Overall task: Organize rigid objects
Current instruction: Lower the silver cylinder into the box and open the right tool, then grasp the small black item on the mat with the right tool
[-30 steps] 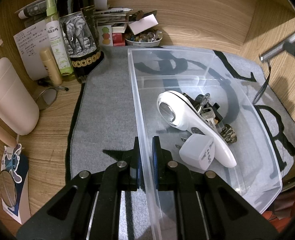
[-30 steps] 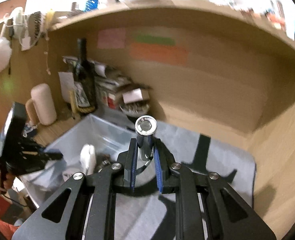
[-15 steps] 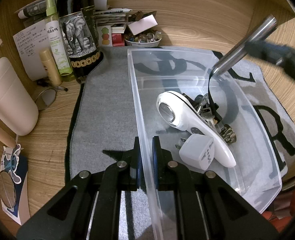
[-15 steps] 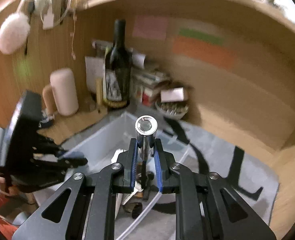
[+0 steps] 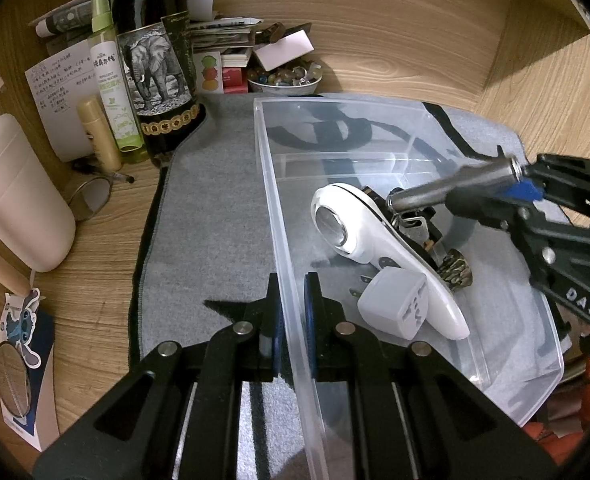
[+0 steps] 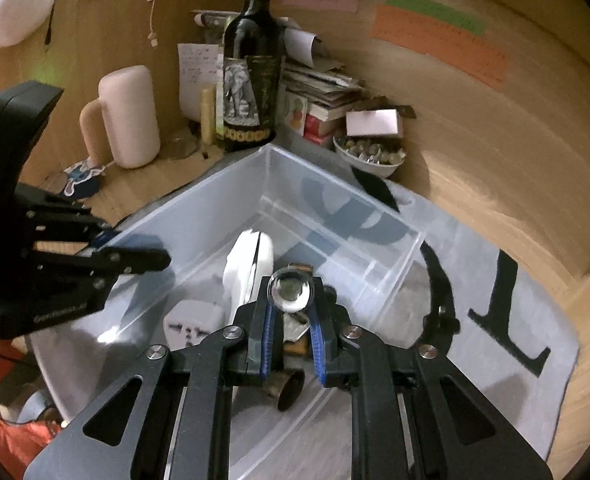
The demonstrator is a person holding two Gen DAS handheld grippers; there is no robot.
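Observation:
A clear plastic bin (image 5: 267,168) lies on a grey mat. My left gripper (image 5: 291,312) is shut on the bin's left wall. Inside lie a white handheld device (image 5: 379,240), a white plug adapter (image 5: 395,308), keys (image 5: 415,232) and a brass piece (image 5: 459,270). My right gripper (image 6: 291,320) is shut on a silver metal flashlight (image 6: 289,289) and holds it low inside the bin (image 6: 215,208), over the keys. In the left wrist view the flashlight (image 5: 451,188) points down-left from the right gripper (image 5: 523,192).
A wine bottle (image 5: 155,60), a spray bottle (image 5: 113,92), a cream jug (image 5: 15,196), papers and a bowl of small items (image 5: 285,80) crowd the back left. Wooden walls close the back and right. The grey mat (image 5: 211,216) lies bare left of the bin.
My right gripper has come down and leftward with the flashlight, from above the mat into the bin over the keys. My left gripper has kept its hold on the bin wall.

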